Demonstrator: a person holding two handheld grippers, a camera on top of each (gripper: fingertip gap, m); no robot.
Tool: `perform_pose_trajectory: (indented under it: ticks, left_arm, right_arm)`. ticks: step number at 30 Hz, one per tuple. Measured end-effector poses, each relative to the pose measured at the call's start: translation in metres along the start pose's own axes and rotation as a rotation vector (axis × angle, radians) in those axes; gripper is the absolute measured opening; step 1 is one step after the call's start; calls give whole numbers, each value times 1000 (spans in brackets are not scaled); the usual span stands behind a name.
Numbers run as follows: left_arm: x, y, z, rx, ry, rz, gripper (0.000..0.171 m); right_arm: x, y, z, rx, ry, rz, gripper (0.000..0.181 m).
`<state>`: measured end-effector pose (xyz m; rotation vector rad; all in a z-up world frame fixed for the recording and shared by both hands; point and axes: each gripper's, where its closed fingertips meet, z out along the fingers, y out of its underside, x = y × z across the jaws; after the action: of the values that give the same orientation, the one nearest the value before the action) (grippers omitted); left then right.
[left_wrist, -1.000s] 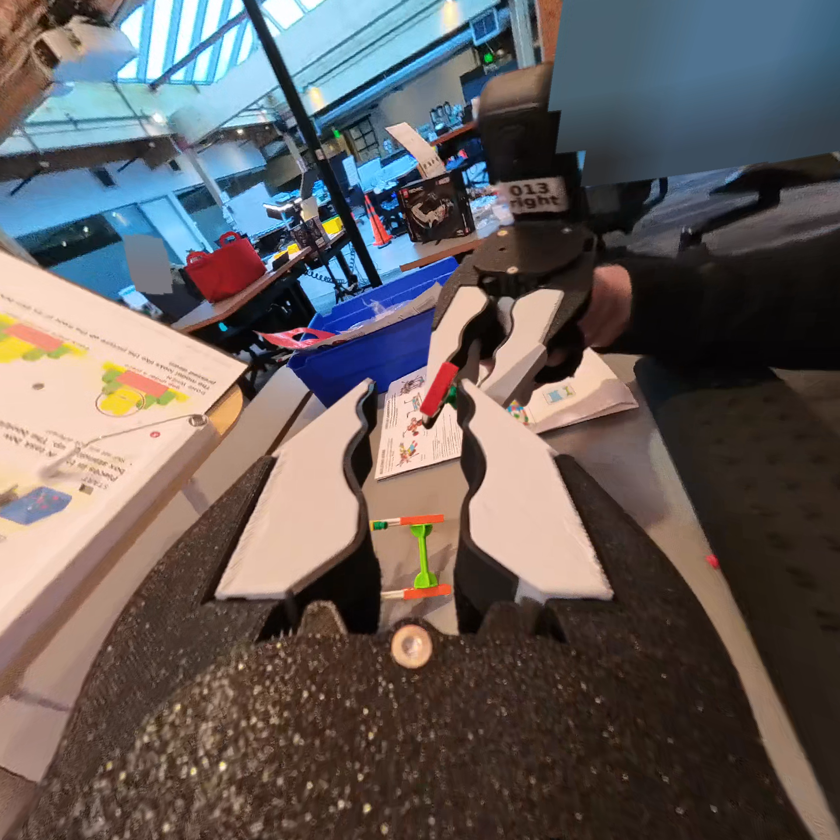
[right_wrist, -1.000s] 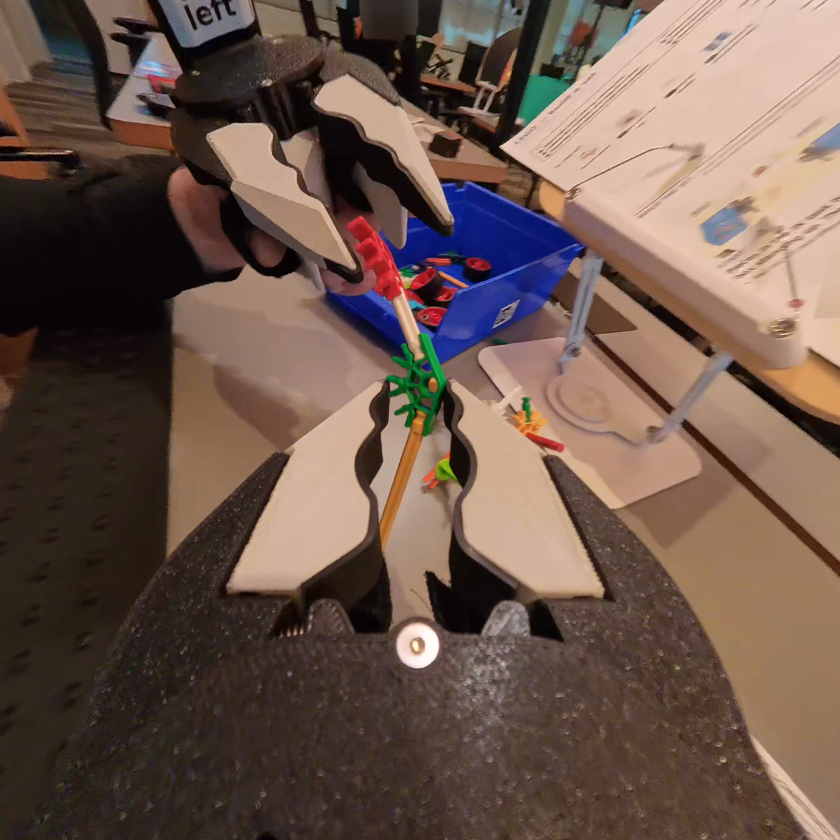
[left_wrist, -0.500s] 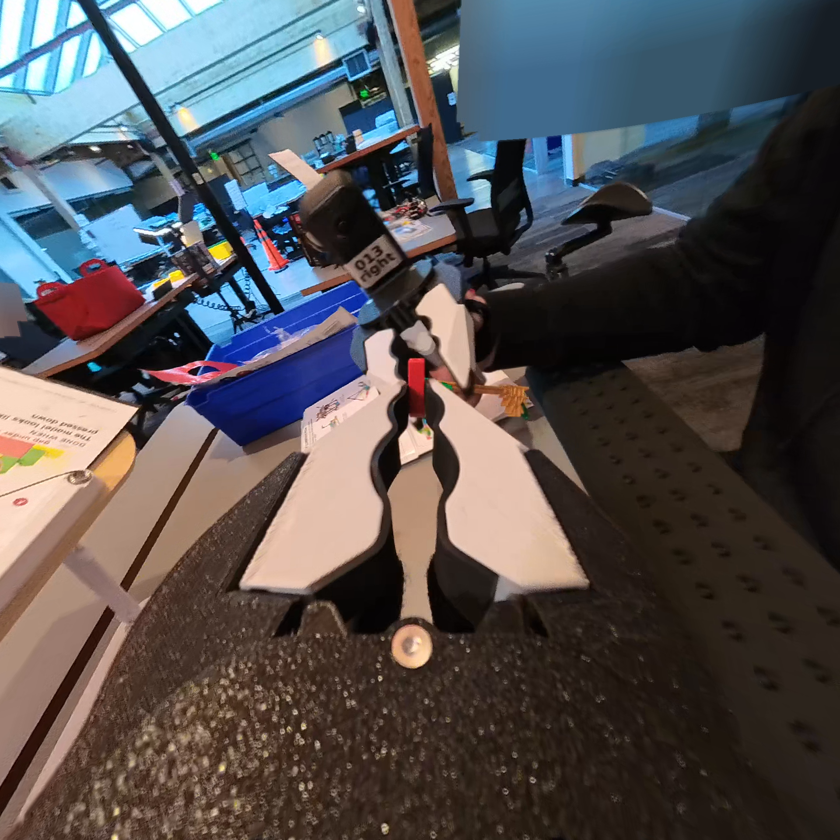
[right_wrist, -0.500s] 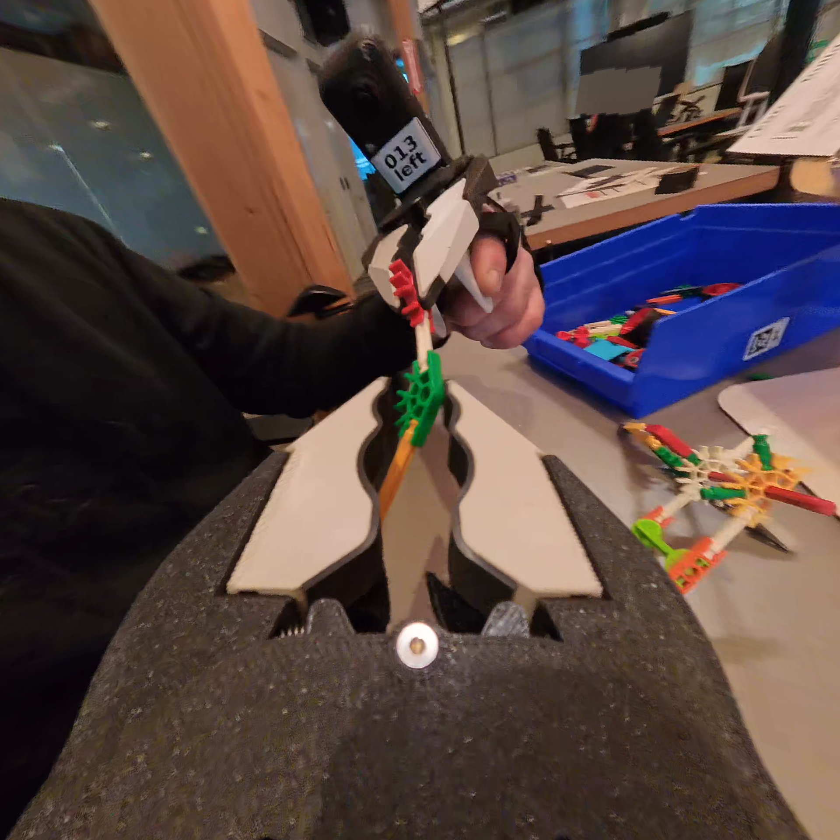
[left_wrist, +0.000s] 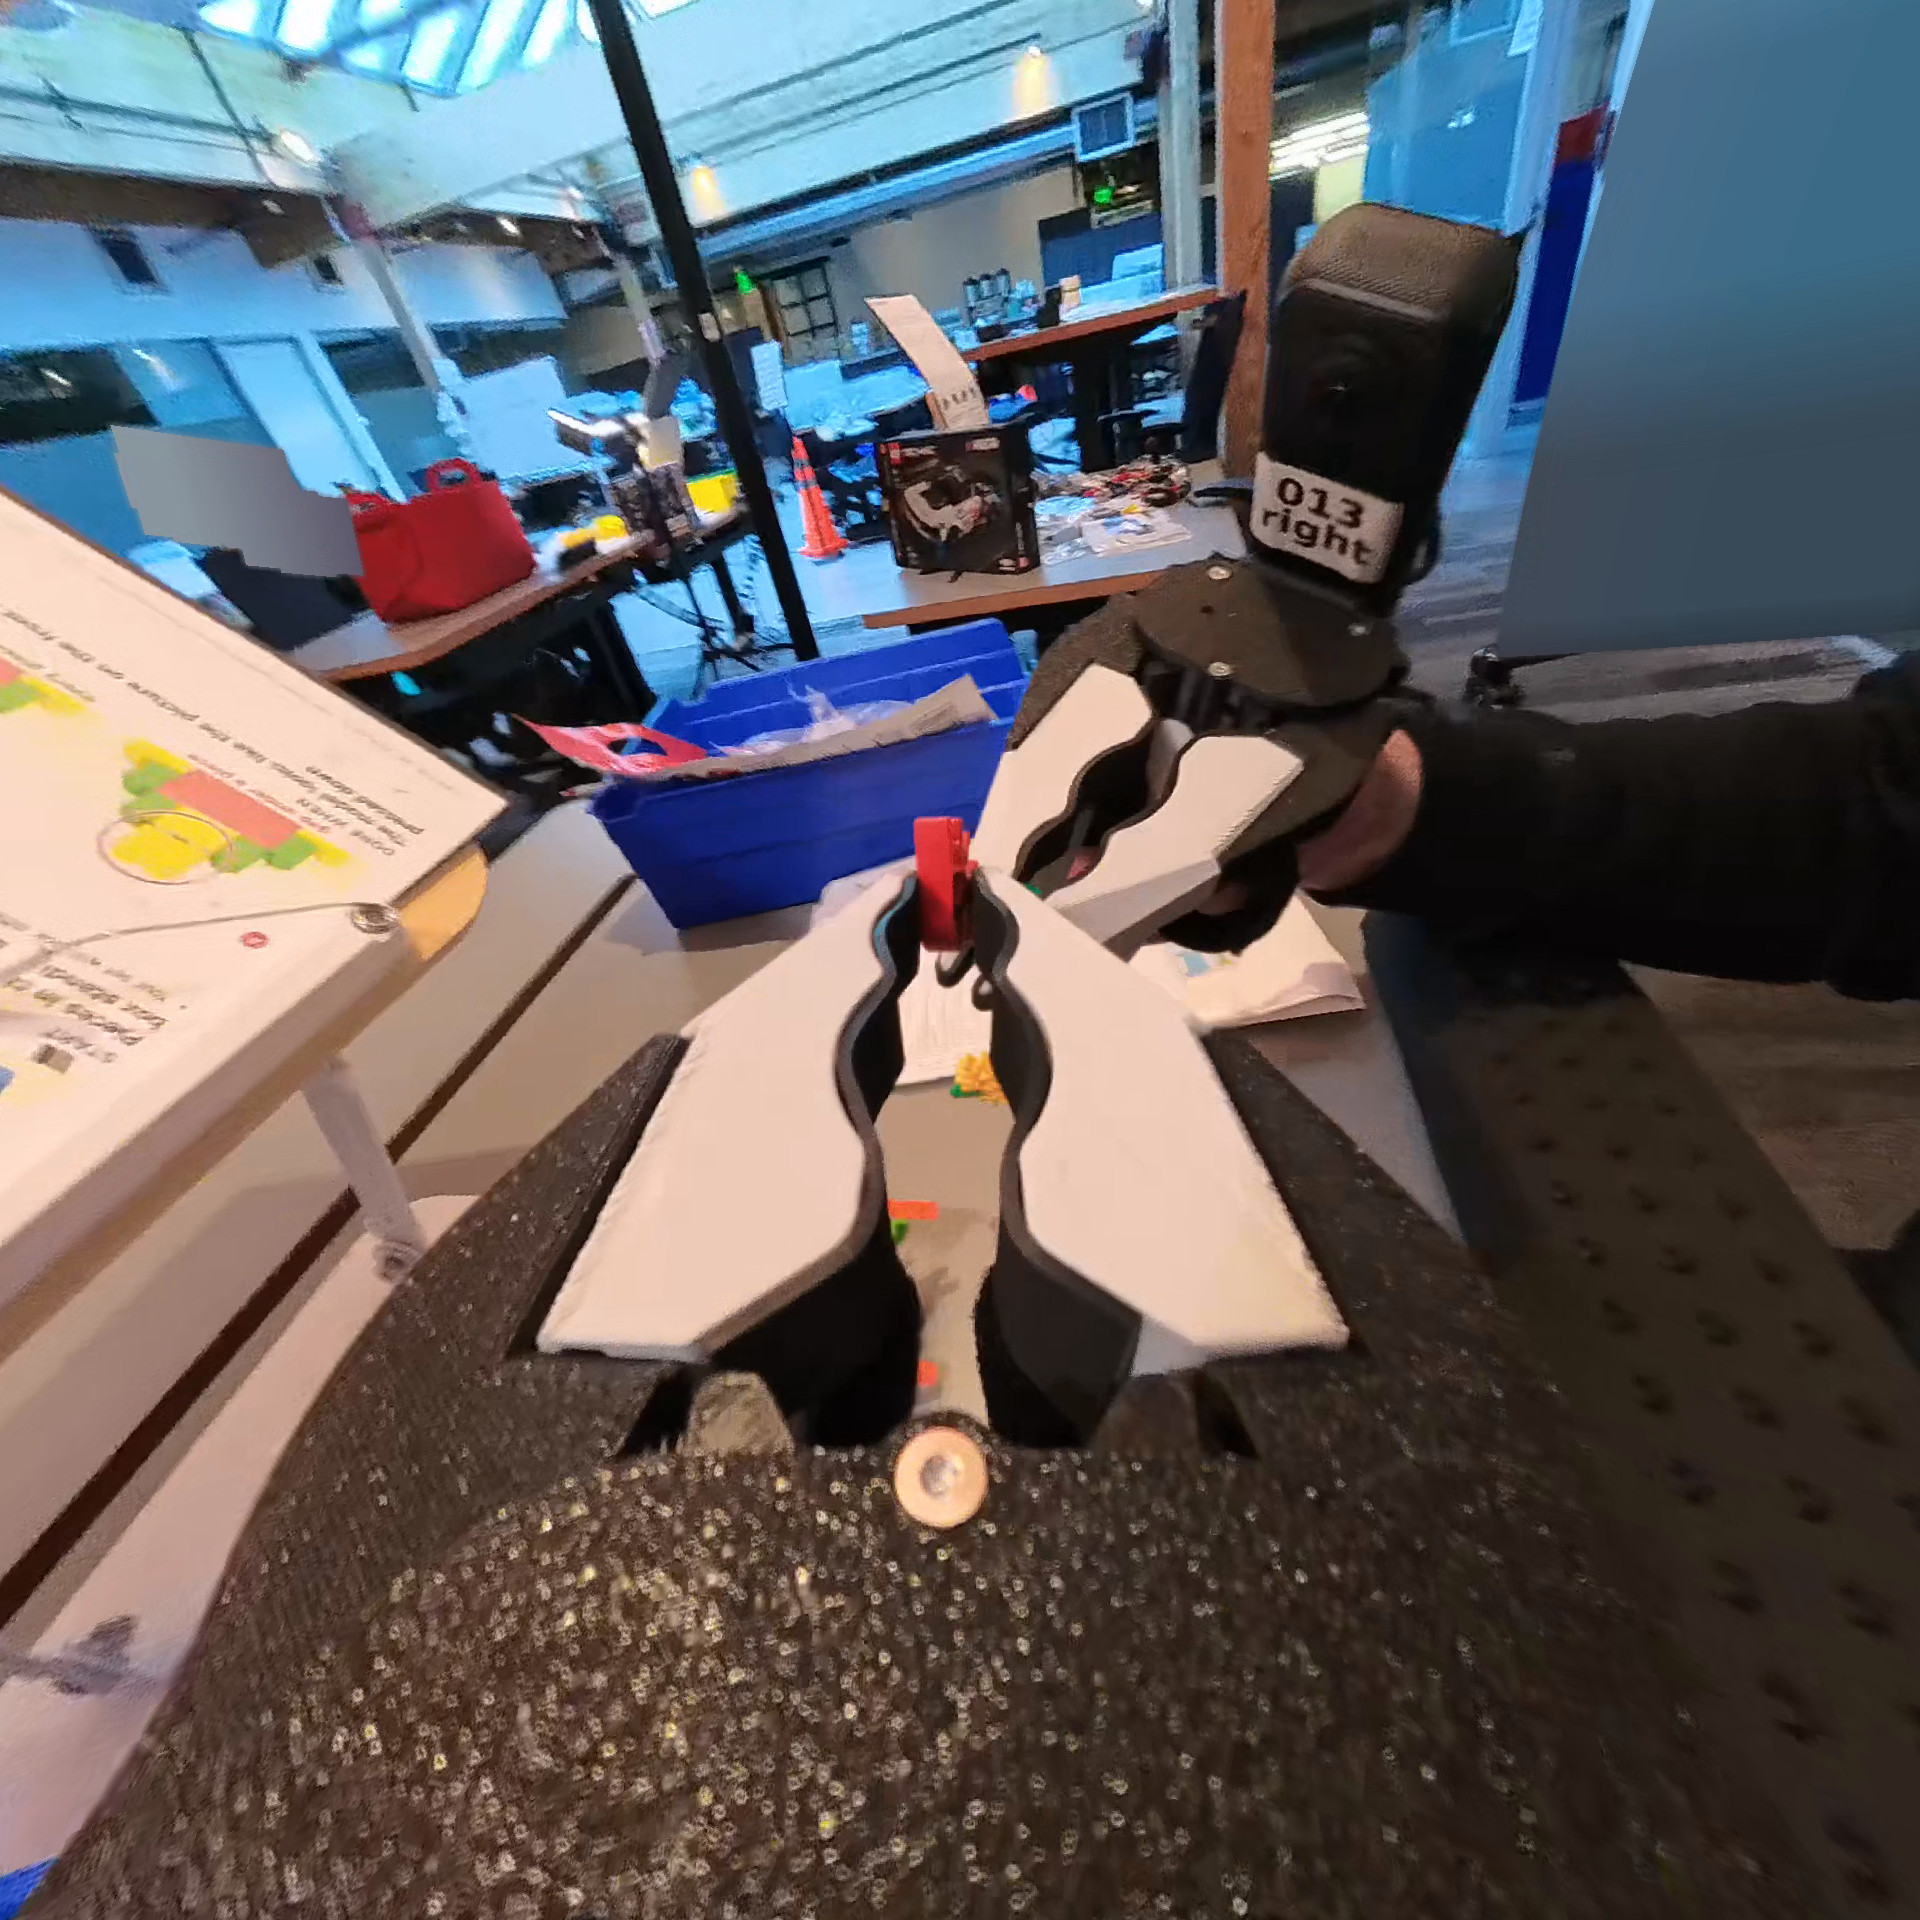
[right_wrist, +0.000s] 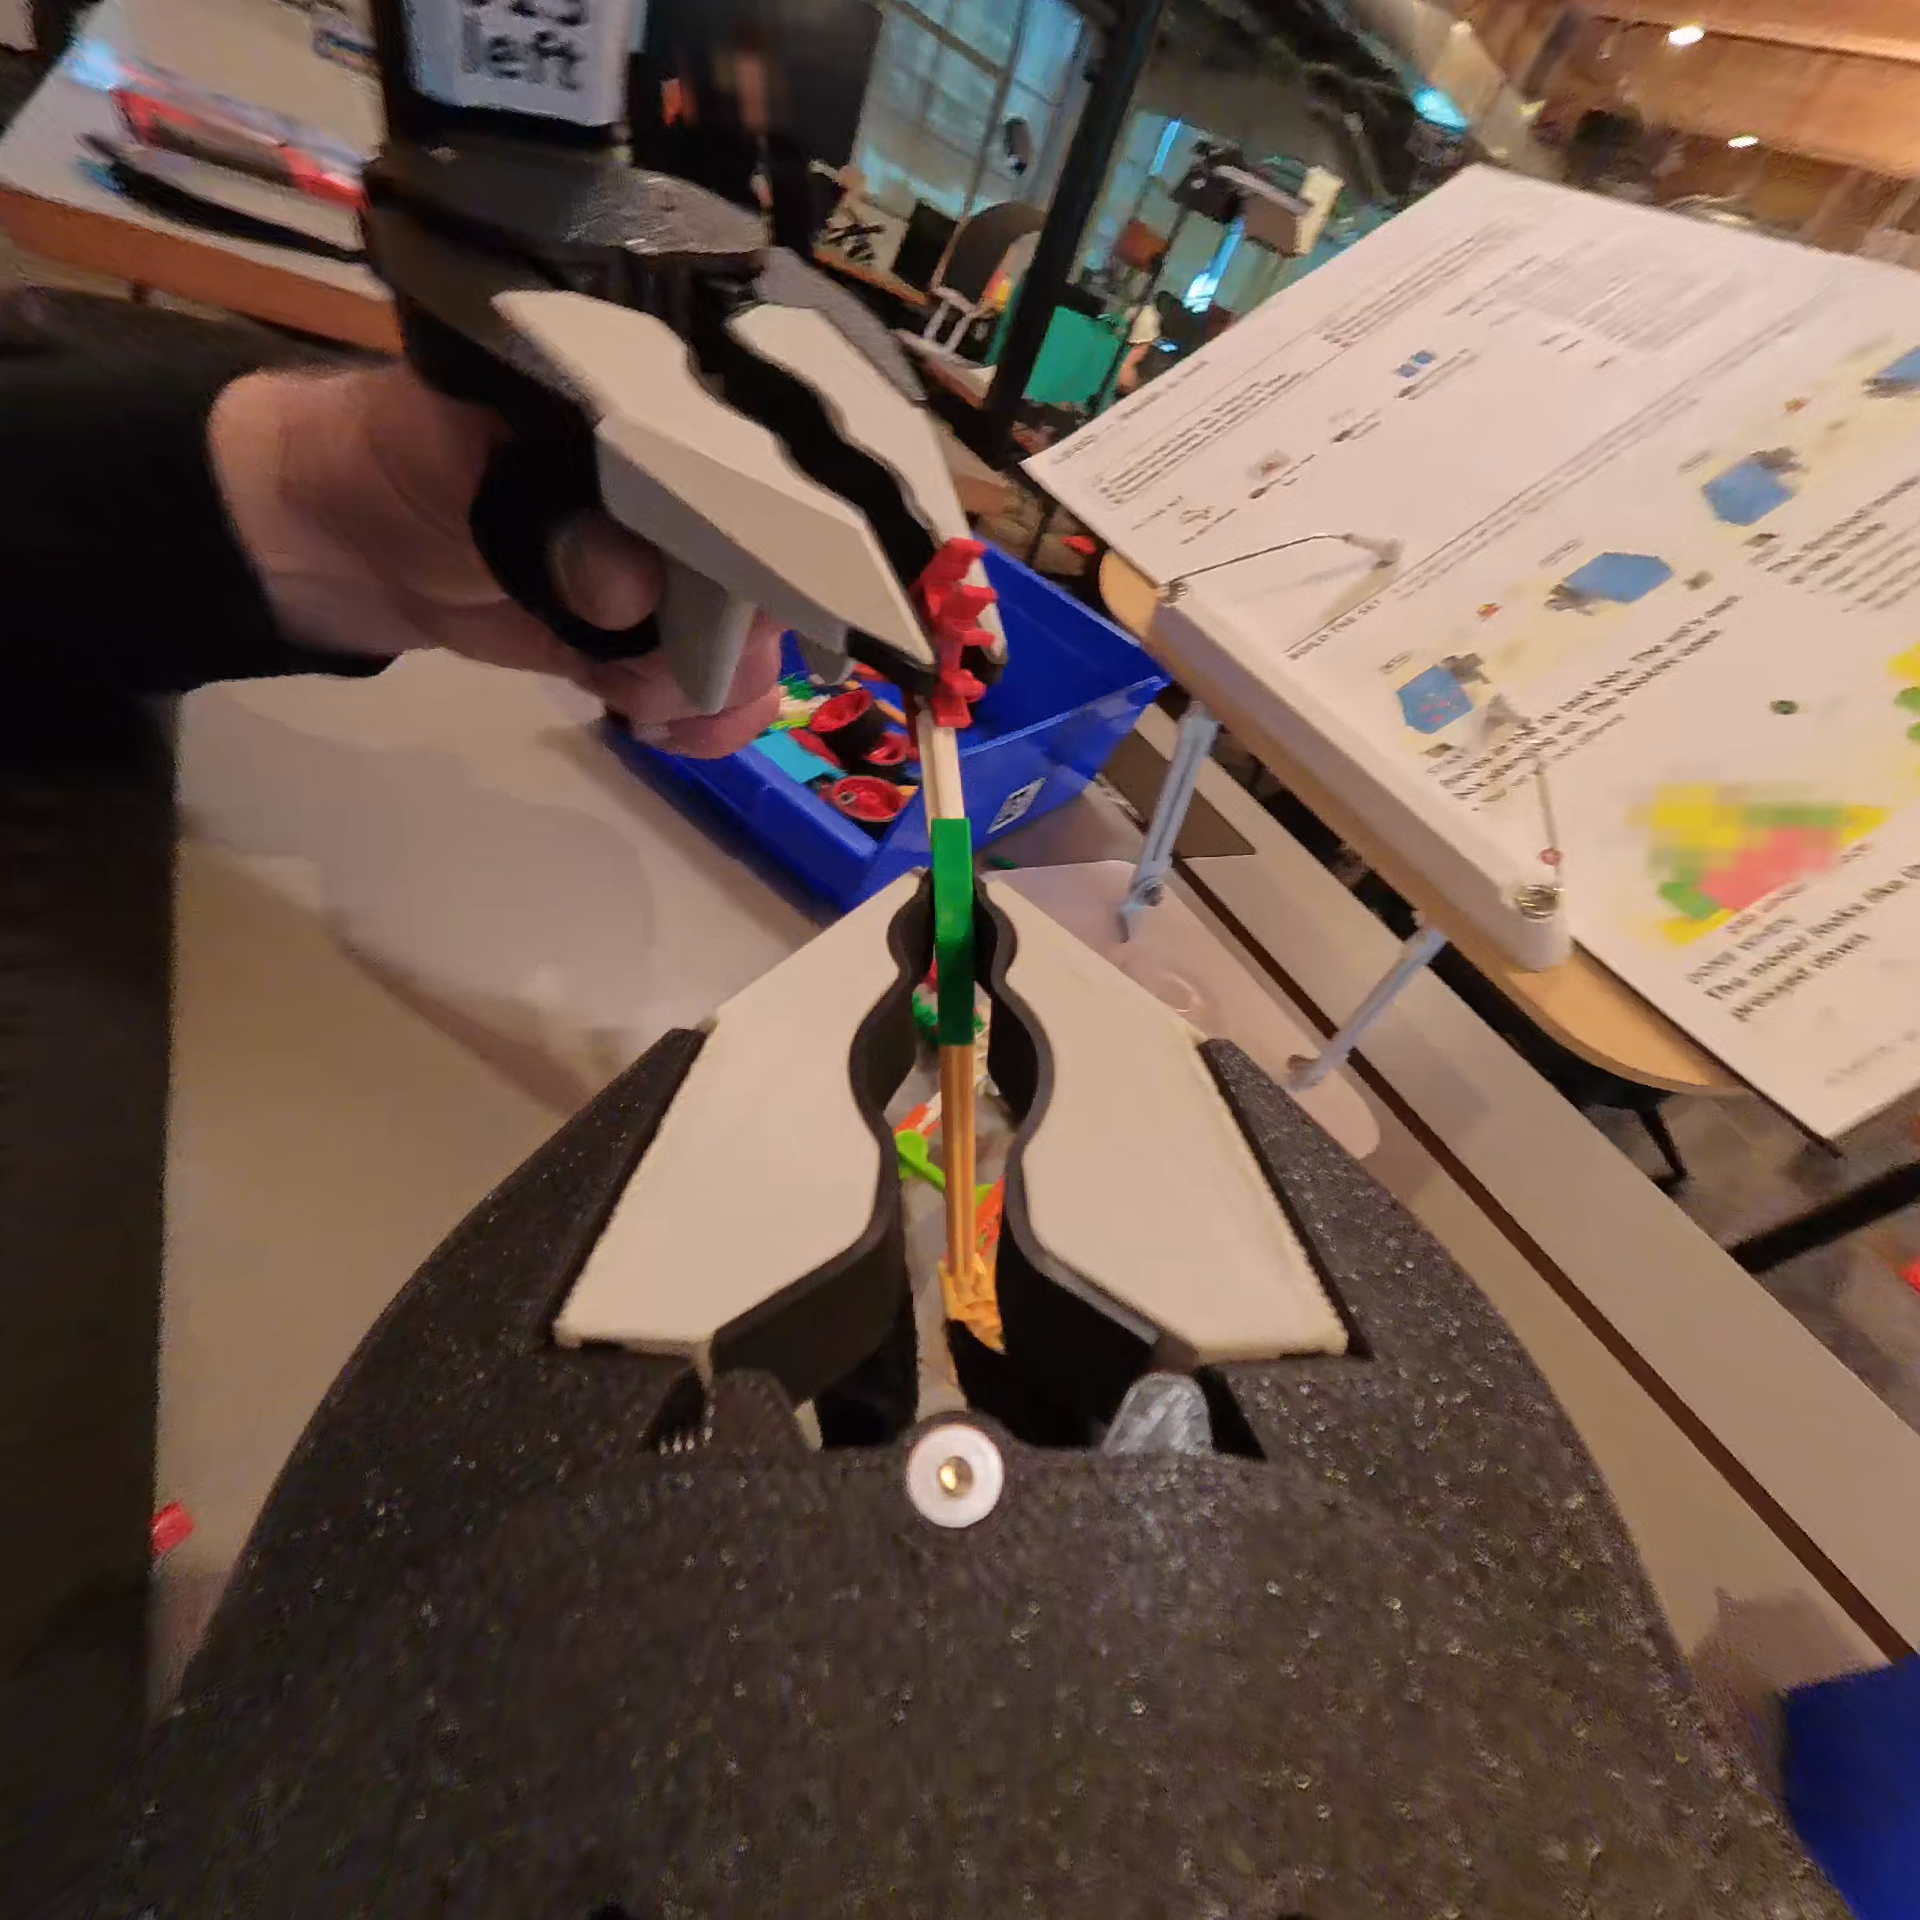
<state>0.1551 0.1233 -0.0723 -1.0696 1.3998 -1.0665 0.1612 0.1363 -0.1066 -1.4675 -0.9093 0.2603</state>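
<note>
My left gripper (left_wrist: 943, 914) pinches the red connector (left_wrist: 941, 881); my right gripper (right_wrist: 951, 914) clamps the green connector (right_wrist: 952, 914), joined to it by a pale rod (right_wrist: 943, 771). Since half a second ago I've swung back toward the blue bin (right_wrist: 1049, 717) at 12 o'clock; the instruction board (right_wrist: 1558, 582) is back at 2 o'clock.

Your grey table (right_wrist: 416, 935) has the blue bin (right_wrist: 1039, 717) toward its far edge, the white stand base (right_wrist: 1195, 997) just beside it, and papers (left_wrist: 1257, 977) spread nearby.
</note>
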Motion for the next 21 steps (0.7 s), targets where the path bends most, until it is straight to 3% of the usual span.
perform_pose_trajectory:
  ticks: [5, 8, 10, 12, 15, 18, 20, 21]
  left_arm:
    - [-20, 5, 6, -48, -253, 189, 7]
    - [-37, 10, 11, -139, -506, 481, 2]
    - [-40, 15, 14, -179, -550, 562, 2]
    - [-44, 19, 10, -216, -535, 576, 3]
    - [-67, 1, -25, -232, -606, 523, 3]
    - [-106, 40, -71, -485, -659, 346, 4]
    - [-139, 63, -110, -607, -805, 308, 5]
    - [-150, 81, -127, -692, -838, 239, 22]
  right_arm:
    - [16, 10, 10, -74, 123, 97, 2]
    - [15, 13, 21, -95, 162, 198, 2]
    - [23, 22, 25, -122, 171, 280, 2]
    - [23, 25, 28, -118, 134, 323, 4]
    - [23, 28, 26, -125, 140, 322, 4]
    - [20, 32, 28, -132, 108, 334, 4]
    - [17, 30, 30, -127, 83, 342, 4]
    - [15, 29, 31, -123, 69, 351, 3]
